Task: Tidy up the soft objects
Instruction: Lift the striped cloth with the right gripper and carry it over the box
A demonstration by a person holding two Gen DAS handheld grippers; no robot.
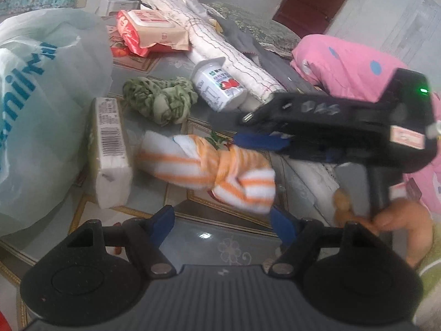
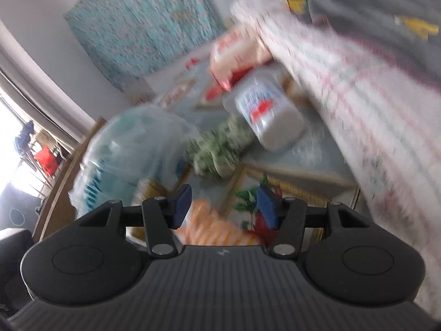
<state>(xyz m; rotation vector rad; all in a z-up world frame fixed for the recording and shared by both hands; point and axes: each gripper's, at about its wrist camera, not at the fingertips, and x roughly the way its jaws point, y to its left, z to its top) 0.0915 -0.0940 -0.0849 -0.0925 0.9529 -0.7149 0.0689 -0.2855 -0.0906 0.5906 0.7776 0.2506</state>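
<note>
An orange-and-white striped knotted cloth (image 1: pixel 209 169) lies on the patterned table just beyond my left gripper (image 1: pixel 224 222), which is open and empty. A green knotted cloth (image 1: pixel 160 100) lies farther back. My right gripper (image 1: pixel 261 139) reaches in from the right, its blue pads just over the striped cloth's right end. In the blurred right wrist view the right gripper (image 2: pixel 224 207) is open, with the striped cloth (image 2: pixel 212 229) below it and the green cloth (image 2: pixel 217 149) ahead.
A white plastic bag (image 1: pixel 41 110) stands at left beside a tissue pack (image 1: pixel 110 151). A white jar (image 1: pixel 217 88), a red-and-beige wipes pack (image 1: pixel 148 31), a rolled white quilt (image 1: pixel 226 52), dark clothing (image 1: pixel 264 55) and a pink cloth (image 1: pixel 347 66) lie behind and right.
</note>
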